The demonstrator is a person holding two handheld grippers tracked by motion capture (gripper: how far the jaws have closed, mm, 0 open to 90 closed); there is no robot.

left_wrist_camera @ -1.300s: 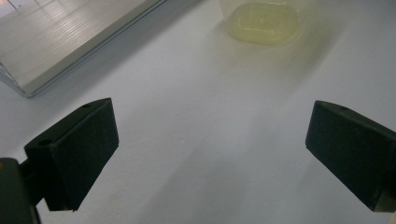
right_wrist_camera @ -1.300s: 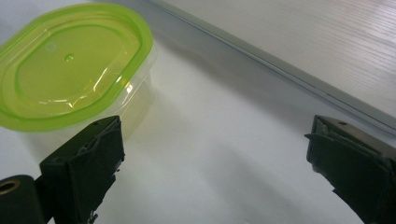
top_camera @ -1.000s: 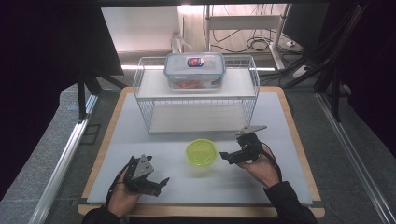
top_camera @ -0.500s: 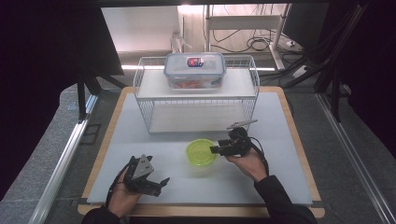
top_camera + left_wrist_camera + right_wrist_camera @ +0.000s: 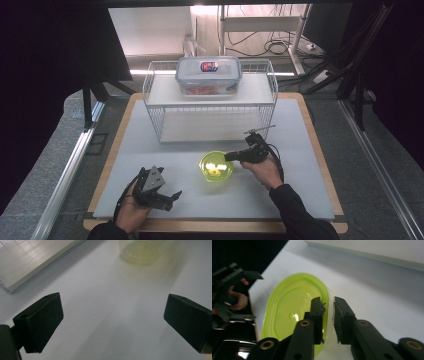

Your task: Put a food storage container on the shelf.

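— That little green bowl (image 5: 216, 166) is sitting on the white mat (image 5: 300, 200) just in front of the wire rack (image 5: 210, 107). It's looking thin and translucent to me, so I'm guessing light plastic, a bit springy, probably slick on the inside.

— So where is the person taking hold of it?

— On the rim, the side nearest the right hand. The right gripper (image 5: 329, 311) is straddling the wall there, one jaw inside the bowl and one outside. The jaws have just been closing, and they're now pinching that rim between them.

— And the other one?

— The left gripper (image 5: 172, 194) is resting low on the mat, well apart from the bowl, jaws standing wide and holding nothing.
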